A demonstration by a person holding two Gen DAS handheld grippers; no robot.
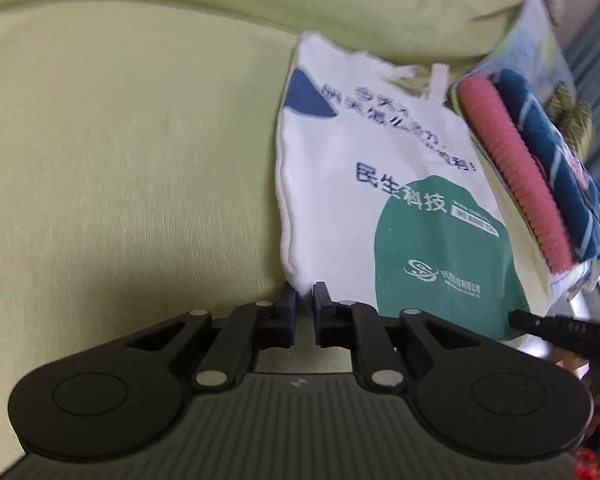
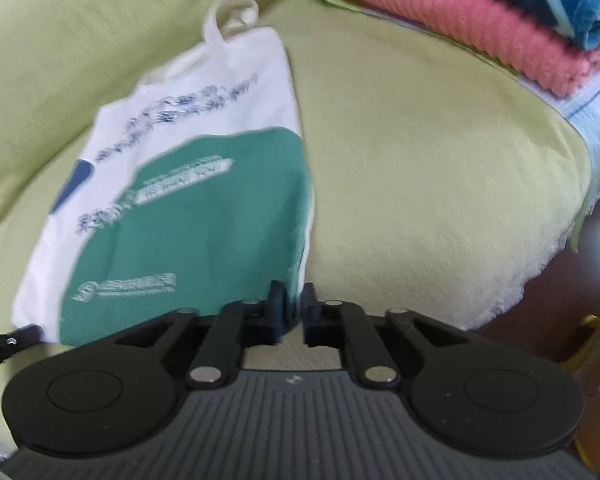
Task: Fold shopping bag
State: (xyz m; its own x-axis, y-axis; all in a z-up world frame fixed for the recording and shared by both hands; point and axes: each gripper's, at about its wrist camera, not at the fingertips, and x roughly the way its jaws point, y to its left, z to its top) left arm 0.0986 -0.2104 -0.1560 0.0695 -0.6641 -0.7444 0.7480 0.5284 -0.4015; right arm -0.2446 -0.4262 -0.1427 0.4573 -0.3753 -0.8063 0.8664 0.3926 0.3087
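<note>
Both grippers, left [image 1: 305, 292] and right [image 2: 295, 298], pinch bag [image 1: 380, 184] bottom corners; lift evenly, fold toward handles [image 2: 230, 16].

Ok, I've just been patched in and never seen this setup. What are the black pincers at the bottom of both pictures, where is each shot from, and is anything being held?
There is no robot. A person holds a two-finger gripper in each hand, and each carries a wide-angle camera looking along its fingers. One picture is from the left gripper, the other from the right gripper. Between them lies a white shopping bag with green and blue print, spread flat on a pale green sofa cushion, handles pointing away. Each gripper is closed on one near bottom corner of the bag: the left takes the white corner, the right the green one. Beside the bag sits a stack of folded textiles, pink and dark blue. The bag is not folded yet.
</note>
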